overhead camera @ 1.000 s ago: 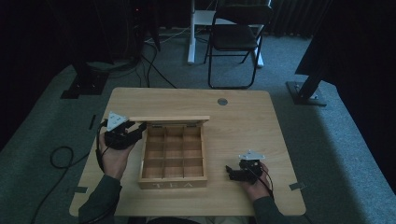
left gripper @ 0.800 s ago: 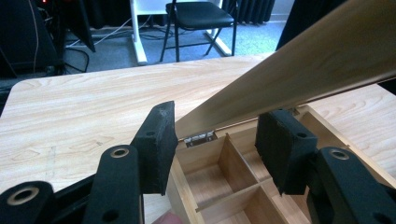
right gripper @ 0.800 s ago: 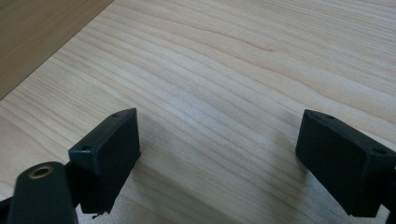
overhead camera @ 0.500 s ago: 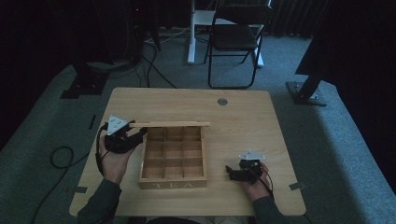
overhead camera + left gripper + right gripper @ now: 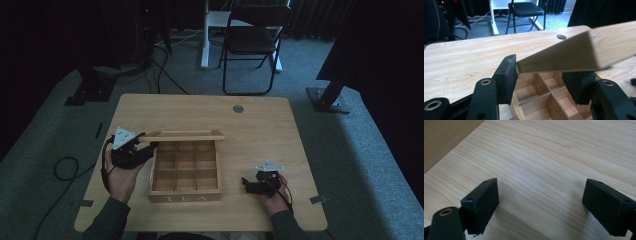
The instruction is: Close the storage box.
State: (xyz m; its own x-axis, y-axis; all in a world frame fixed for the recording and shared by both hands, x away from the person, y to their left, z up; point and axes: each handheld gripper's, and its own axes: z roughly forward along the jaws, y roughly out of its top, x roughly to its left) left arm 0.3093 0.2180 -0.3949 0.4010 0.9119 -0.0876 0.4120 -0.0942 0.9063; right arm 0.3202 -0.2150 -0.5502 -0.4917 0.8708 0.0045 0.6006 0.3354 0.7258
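Note:
A wooden tea box [image 5: 185, 172] with several compartments stands mid-table, and its lid [image 5: 182, 135] is raised over the back edge. My left gripper [image 5: 147, 148] is at the lid's left corner. In the left gripper view the lid [image 5: 574, 50] runs across the left gripper [image 5: 541, 75]. One pad [image 5: 507, 75] sits beside its end and the other below it, neither pressing. The jaws have just been closing a little and stand open with the lid corner between them. My right gripper [image 5: 246, 184] rests on the table [image 5: 260, 135] right of the box. The right gripper [image 5: 539, 202] is open over bare wood.
A round cable hole [image 5: 238, 108] sits near the table's far edge. A folding chair [image 5: 252, 40] stands beyond the table, with stands and cables on the floor around it. A black cable [image 5: 65, 167] loops off the table's left side.
The lid's edge has come slightly lower in the picture, and my left gripper has shifted a little with it. The right hand has stayed still.

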